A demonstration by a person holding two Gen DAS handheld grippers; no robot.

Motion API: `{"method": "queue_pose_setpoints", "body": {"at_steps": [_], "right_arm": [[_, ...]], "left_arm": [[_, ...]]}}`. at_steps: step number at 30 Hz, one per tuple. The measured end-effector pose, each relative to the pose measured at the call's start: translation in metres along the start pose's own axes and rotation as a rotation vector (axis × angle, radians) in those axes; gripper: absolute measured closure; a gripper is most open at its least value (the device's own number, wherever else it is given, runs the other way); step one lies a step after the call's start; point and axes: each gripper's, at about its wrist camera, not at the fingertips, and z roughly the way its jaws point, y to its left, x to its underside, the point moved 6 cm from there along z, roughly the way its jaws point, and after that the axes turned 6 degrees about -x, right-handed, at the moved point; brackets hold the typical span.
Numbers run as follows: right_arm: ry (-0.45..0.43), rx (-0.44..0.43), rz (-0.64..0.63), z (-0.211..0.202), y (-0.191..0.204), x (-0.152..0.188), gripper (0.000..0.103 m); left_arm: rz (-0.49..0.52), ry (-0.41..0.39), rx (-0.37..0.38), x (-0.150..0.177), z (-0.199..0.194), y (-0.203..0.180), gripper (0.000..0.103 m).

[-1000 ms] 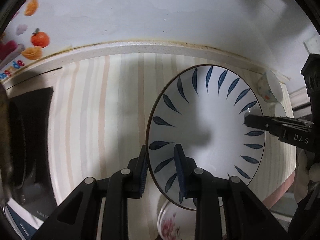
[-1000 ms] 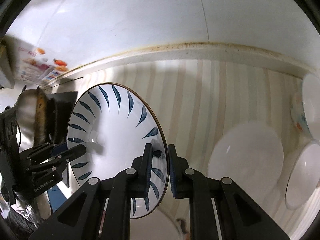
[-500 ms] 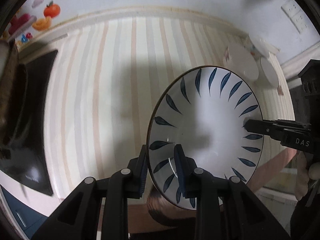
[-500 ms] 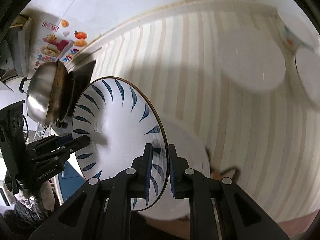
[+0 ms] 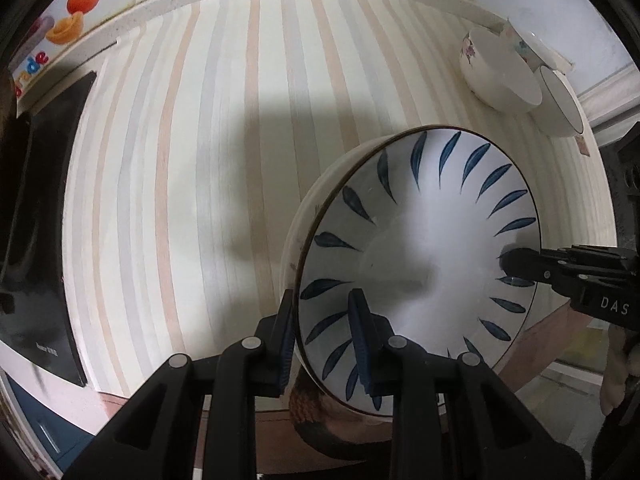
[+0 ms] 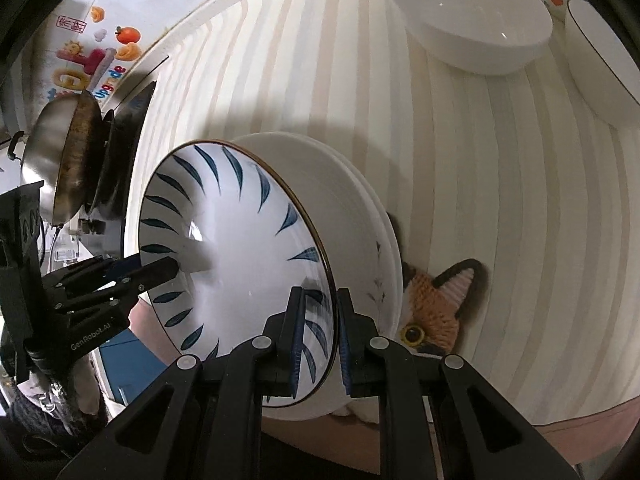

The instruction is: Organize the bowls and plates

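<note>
Over the striped counter (image 5: 224, 128), near its front edge: blue-leaf plate (image 5: 420, 264) carried between both tongs, tilted, low above what looks like a stack of white plates (image 6: 372, 240) sitting on a cat-face mat (image 6: 436, 308). Can't tell if it's touching the stack yet; the rim blocks the contact line.

Grip state:
- left gripper (image 5: 322, 340): clenched on the plate rim, one pad inside, one outside.
- right gripper (image 6: 318, 336): clenched on the opposite rim, same pinch.

Handling, my read:
- Glazed ceramic, rigid, moderately heavy for a thin rim pinch, slick surface. Will chip or crack if dropped or knocked against the stack.
- Opposite-rim hold is the right place; a one-sided pinch would let it swing. Keep both pads deep over the lip.
- Set down level and centred, or it rocks on the plates below.

Count, as far as visible:
- blue-leaf plates: one, in the air.
- white plates under it: at least two edges show in the right wrist view, possibly three; hard to separate.
- bowls at the far corner: flowered bowl (image 5: 496, 72), dark-rimmed bowl (image 5: 560, 104), and a third piece with coloured print (image 5: 528, 46) behind them, partly hidden.
- one steel pan (image 6: 60, 160) on the black cooktop (image 5: 36, 216), not part of the job.
</note>
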Motion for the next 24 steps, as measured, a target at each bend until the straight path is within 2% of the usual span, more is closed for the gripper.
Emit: {"method": "queue_pose_setpoints", "body": {"at_steps": [16, 24], "right_arm": [[0.021, 0.021, 0.015, 0.006, -0.006, -0.002, 0.086], [0.023, 0.049, 0.032, 0.003, -0.004, -0.002, 0.082]], "left_arm": [[0.018, 0.035, -0.037, -0.005, 0.014, -0.019, 0.079], [0.039, 0.024, -0.099, -0.007, 0.022, -0.035, 0.079]]}}
